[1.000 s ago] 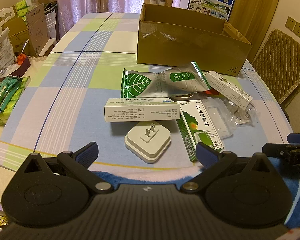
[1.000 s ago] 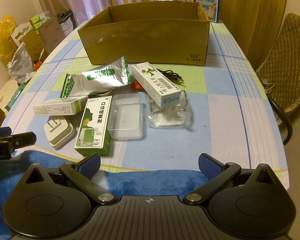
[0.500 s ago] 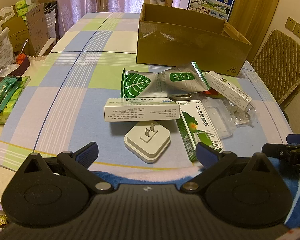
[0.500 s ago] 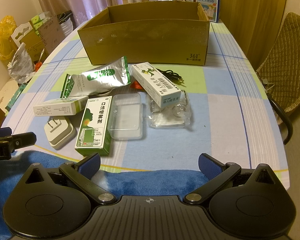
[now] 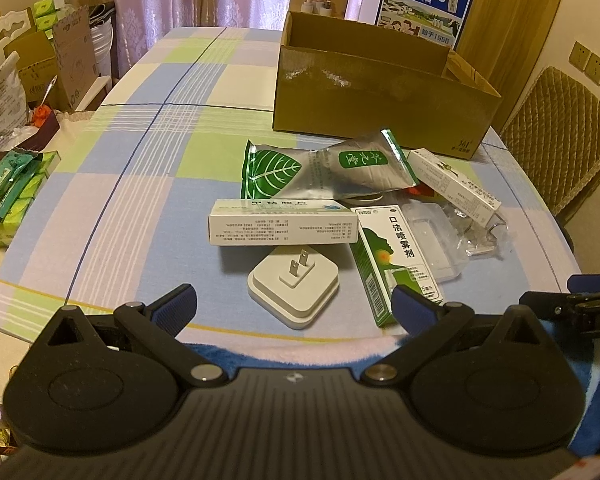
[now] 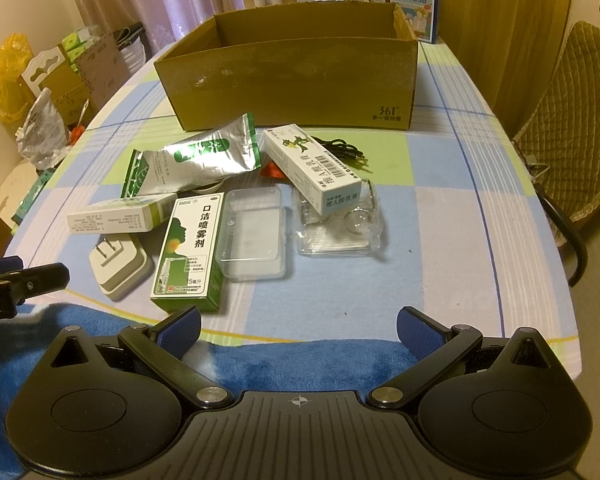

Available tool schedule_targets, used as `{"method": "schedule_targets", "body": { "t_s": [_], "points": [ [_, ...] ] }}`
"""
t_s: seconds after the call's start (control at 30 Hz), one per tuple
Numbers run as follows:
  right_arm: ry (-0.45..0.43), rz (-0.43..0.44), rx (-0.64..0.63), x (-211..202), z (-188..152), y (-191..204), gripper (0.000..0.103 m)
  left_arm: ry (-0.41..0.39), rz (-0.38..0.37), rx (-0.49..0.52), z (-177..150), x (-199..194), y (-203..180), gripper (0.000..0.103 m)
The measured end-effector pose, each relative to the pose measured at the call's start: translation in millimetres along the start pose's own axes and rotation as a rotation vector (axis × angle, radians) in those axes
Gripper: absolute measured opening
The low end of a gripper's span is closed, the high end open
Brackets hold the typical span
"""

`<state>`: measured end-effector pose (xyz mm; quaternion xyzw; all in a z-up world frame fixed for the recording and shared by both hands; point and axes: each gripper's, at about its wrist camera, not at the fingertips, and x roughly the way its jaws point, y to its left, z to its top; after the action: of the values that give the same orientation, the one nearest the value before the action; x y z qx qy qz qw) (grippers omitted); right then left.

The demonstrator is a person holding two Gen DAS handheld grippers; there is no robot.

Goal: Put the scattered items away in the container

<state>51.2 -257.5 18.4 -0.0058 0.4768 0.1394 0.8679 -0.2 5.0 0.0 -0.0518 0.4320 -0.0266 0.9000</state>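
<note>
An open cardboard box stands at the back of the table. In front of it lie a silver-green foil pouch, a long white medicine box, a white plug adapter, a green spray box, a clear plastic case, a white-green tube box, a clear wrapper and a black cable. My left gripper is open and empty at the near edge. My right gripper is open and empty too.
A checked cloth covers the table. A blue towel lies along the near edge. A padded chair stands at the right. Boxes and bags crowd the floor on the left. A milk carton box stands behind the cardboard box.
</note>
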Motion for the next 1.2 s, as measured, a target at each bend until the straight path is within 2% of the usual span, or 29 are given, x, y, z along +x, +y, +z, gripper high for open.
{"method": "schedule_targets", "body": {
  "t_s": [0.2, 0.37, 0.57, 0.8, 1.07, 1.2],
  "points": [
    [-0.001, 0.0, 0.0, -0.2, 0.3, -0.3, 0.101, 0.005, -0.044, -0.018, 3.9, -2.2, 4.2, 0.102],
    [-0.003, -0.001, 0.001, -0.7, -0.5, 0.2, 0.101, 0.015, -0.07, 0.015, 7.5, -3.4, 2.7, 0.102],
    [-0.019, -0.008, -0.016, -3.1, -1.9, 2.5, 0.101, 0.008, -0.11, 0.137, 18.0, -8.9, 3.1, 0.102],
    [-0.027, 0.045, -0.051, -9.3, 2.8, 8.7, 0.101, 0.029, -0.126, 0.285, 44.3, -7.5, 32.9, 0.102],
    [-0.013, 0.122, -0.12, -0.7, 18.5, 42.8, 0.101, 0.078, -0.146, 0.365, 63.0, 14.2, 60.4, 0.102],
    [0.036, 0.162, -0.122, 18.1, 26.5, 60.8, 0.099, 0.1, -0.158, 0.395, 65.6, 27.4, 67.8, 0.102]
  ]
}}
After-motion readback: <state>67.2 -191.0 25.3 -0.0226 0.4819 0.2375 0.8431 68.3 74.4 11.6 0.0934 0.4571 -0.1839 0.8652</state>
